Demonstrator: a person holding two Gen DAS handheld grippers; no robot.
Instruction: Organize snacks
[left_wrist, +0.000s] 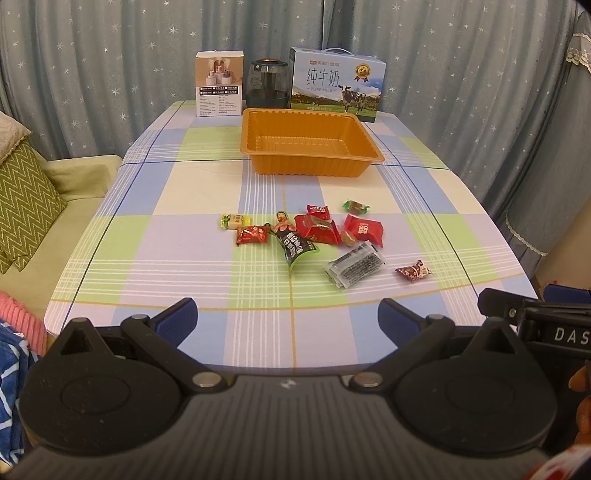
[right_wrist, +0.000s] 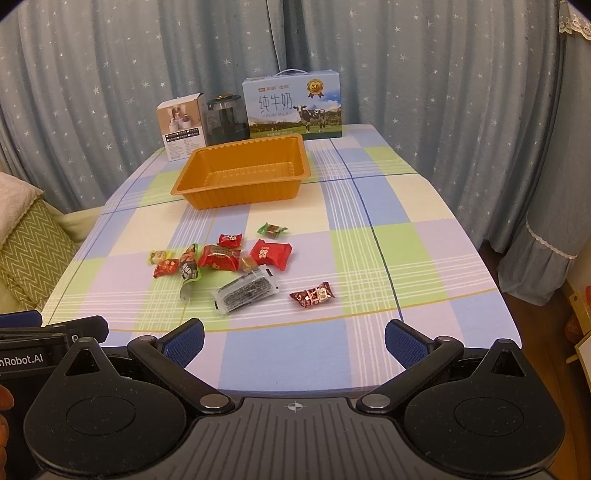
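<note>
An empty orange tray (left_wrist: 258, 142) (right_wrist: 192, 184) sits at mid-table. Several wrapped snacks lie loose in front of it: a red packet (left_wrist: 364, 229) (right_wrist: 270, 254), a black-and-white packet (left_wrist: 355, 265) (right_wrist: 245, 290), a dark red candy (left_wrist: 413, 271) (right_wrist: 313, 294), a green candy (left_wrist: 355, 207) (right_wrist: 272, 229), a dark pouch (left_wrist: 293, 243) (right_wrist: 188, 271). My left gripper (left_wrist: 287, 319) is open and empty above the near table edge. My right gripper (right_wrist: 294, 338) is open and empty too, just to its right.
A white carton (left_wrist: 219, 84) (right_wrist: 181, 127), a dark jar (left_wrist: 267, 83) (right_wrist: 225, 118) and a milk box (left_wrist: 338, 85) (right_wrist: 293, 105) stand at the table's far edge. A sofa with a green cushion (left_wrist: 26, 199) is on the left. Curtains hang behind.
</note>
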